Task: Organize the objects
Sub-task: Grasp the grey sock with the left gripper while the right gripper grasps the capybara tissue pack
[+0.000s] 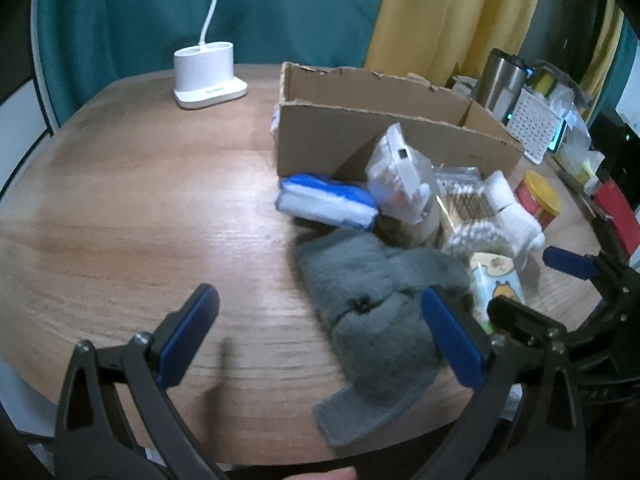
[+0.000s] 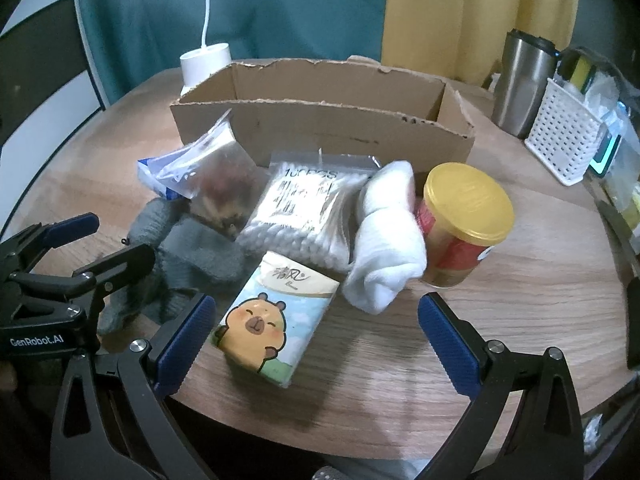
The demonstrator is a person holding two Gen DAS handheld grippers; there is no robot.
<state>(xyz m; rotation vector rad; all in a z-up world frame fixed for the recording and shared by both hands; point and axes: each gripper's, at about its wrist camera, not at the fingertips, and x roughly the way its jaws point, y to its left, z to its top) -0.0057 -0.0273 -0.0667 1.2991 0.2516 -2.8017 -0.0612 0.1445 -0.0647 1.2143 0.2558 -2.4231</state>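
Cardboard box point(image 2: 320, 128) sits empty behind the clutter, ready to receive it. We hold both the left hand-held gripper point(image 1: 320, 336) and the right hand-held gripper point(image 2: 316, 336) spread apart, empty; the right frames the tissue pack point(image 2: 276, 316) on the tabletop point(image 1: 140, 208), likely first.

left gripper point(image 1: 320, 334): black angular frame | fingers point(image 1: 188, 334) faced with ribbed blue pads | silver screws | right gripper point(image 2: 316, 338): built alike | white "GenRobot.AI" lettering seen beside its left finger

Open cardboard box point(image 2: 320, 128), clutter before it
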